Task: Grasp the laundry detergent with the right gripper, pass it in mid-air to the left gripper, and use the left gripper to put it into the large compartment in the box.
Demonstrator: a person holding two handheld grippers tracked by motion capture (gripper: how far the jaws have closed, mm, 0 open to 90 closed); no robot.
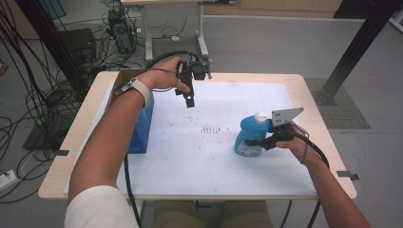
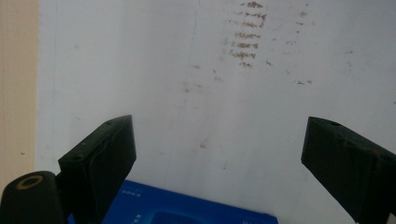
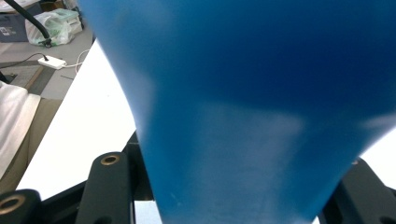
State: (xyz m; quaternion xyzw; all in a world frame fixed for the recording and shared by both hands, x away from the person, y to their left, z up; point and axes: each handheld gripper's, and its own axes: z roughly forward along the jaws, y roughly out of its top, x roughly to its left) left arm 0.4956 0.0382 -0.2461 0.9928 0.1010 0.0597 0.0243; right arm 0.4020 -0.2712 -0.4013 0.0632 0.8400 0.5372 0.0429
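1. The right gripper (image 1: 256, 141) has its jaws clenched on the blue bottle (image 1: 248, 135), grasping it from the right side at its lower body.
2. The blue bottle stands upright on the white sheet (image 1: 204, 166), right of the bench's middle, its white cap (image 1: 261, 117) on top; in the right gripper view its blue body (image 3: 243, 107) rises between the jaws.
3. The left gripper (image 1: 189, 97) hangs above the far left of the sheet, jaws released and wide apart with nothing between them.
4. Under it, at the bench's left side, stands a blue box (image 1: 142, 128); its top edge shows in the left gripper view (image 2: 187, 210).
5. Brown smudges (image 1: 209, 129) mark the sheet between the box and the bottle.
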